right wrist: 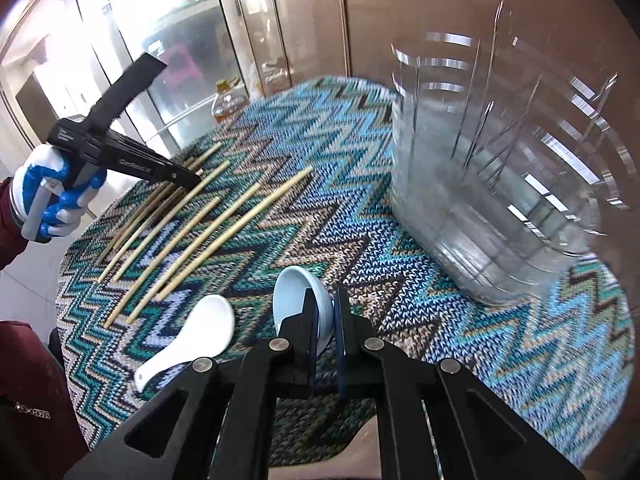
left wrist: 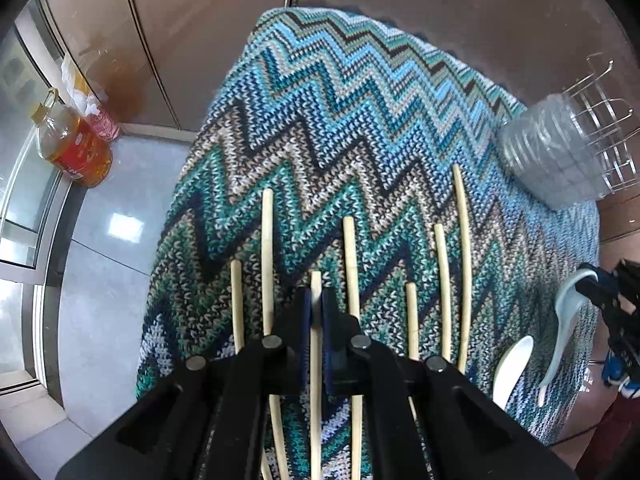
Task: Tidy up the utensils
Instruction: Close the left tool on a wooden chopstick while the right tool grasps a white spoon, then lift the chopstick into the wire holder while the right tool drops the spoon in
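My left gripper is clamped on one chopstick, whose long axis runs in line with the fingers, among the others on the zigzag cloth. My right gripper pinches the pale blue spoon by its bowl; the clear container stands ahead and right, nearer that hand.

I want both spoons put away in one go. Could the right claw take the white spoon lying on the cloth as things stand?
Probably not yet: the right claw is shut on the pale blue spoon. The white spoon lies uncovered beside it, otherwise free.
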